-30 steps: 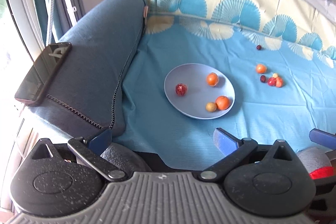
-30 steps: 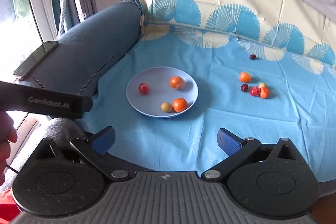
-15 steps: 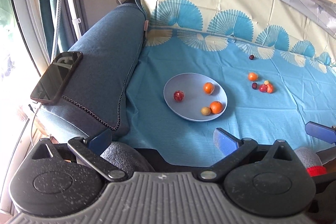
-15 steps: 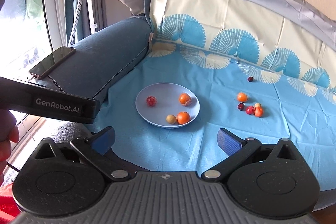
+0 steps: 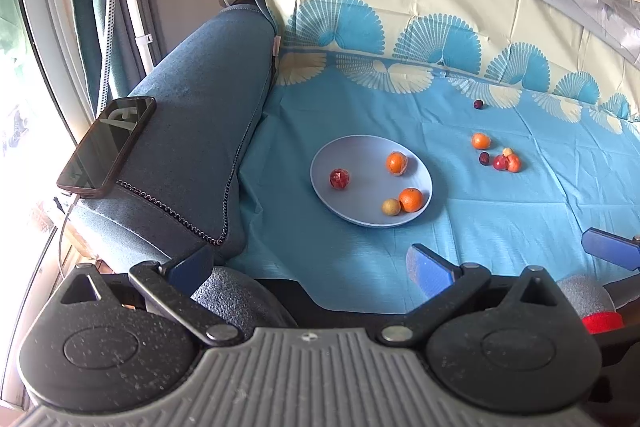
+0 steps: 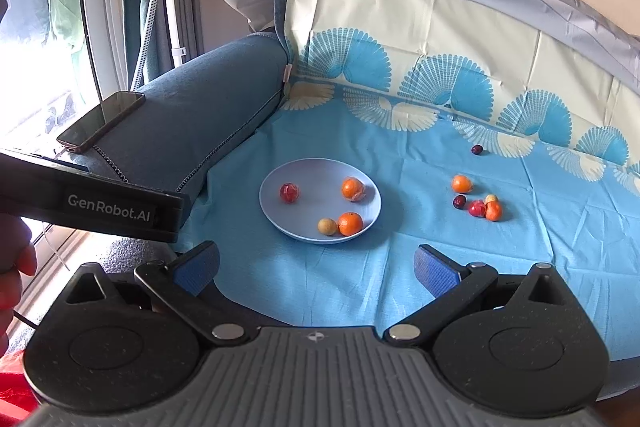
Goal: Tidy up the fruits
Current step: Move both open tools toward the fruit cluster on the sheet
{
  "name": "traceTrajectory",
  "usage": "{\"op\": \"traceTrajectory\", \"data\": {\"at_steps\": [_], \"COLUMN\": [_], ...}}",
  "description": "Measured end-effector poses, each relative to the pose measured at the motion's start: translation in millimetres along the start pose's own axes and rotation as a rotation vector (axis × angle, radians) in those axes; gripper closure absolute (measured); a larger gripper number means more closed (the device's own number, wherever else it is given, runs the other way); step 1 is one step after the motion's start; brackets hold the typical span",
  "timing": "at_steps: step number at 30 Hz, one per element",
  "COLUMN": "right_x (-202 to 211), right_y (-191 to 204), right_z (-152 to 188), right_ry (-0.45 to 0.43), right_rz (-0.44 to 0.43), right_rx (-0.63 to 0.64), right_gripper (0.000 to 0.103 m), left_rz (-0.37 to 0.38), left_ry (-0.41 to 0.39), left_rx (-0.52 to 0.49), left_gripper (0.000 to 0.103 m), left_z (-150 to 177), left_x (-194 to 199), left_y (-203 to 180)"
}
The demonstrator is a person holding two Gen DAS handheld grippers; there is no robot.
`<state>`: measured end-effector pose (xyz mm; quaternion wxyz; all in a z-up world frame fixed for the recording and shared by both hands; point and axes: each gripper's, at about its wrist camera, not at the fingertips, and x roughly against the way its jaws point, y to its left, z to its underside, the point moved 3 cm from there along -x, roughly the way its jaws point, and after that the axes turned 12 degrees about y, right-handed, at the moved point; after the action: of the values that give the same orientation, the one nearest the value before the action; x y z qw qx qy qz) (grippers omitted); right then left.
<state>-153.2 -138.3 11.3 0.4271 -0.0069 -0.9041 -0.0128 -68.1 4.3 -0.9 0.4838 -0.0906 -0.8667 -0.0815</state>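
A pale blue plate (image 5: 352, 155) (image 6: 316, 171) lies on the blue sheet and holds a red fruit (image 5: 339, 179), two oranges (image 5: 397, 163) (image 5: 411, 199) and a small yellow fruit (image 5: 391, 207). To its right on the sheet lie an orange (image 6: 461, 183), a dark plum (image 6: 459, 202), a red fruit (image 6: 477, 208) and another orange fruit (image 6: 494, 211). A lone plum (image 6: 476, 149) lies farther back. My left gripper (image 5: 310, 267) and right gripper (image 6: 316, 267) are both open and empty, held well short of the plate.
A phone (image 5: 107, 145) rests on the blue sofa armrest (image 5: 200, 131) at the left. The patterned sofa back (image 6: 440, 39) rises behind the sheet. The left gripper's body (image 6: 100, 205) crosses the right wrist view at the left.
Both grippers have pulled back and risen, so the plate and fruits look smaller and farther away. The fruits have not moved. Both grippers stay open.
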Motion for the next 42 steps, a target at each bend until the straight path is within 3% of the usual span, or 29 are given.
{"op": "traceTrajectory", "data": {"at_steps": [21,30,35,42], "right_x": [-5.7,-21.2,-48.8,-125.5], "right_y": [-5.3,-36.4,-81.8,-173.4], "right_z": [0.1,3.3,3.1,1.7], "right_ry": [0.000,0.015,-0.009,-0.045], "right_rz": [-0.013,-0.023,0.056,0.266], "right_rx": [-0.026,-0.129,-0.256,-0.419], "right_gripper": [0.001,0.001,0.001,0.001], "left_rz": [-0.005,-0.028,-0.031,-0.064], "left_ry": [0.031,0.075,0.085,0.141], "left_rx": [-0.008,-0.019,-0.023,-0.022], "left_gripper": [0.000,0.000,0.000,0.000], "left_z": [-3.7,-20.1,-40.3,-73.3], "left_x": [-6.9,-28.2,-42.3,-72.9], "left_y": [-2.6,-15.1,-23.3,-40.6]}}
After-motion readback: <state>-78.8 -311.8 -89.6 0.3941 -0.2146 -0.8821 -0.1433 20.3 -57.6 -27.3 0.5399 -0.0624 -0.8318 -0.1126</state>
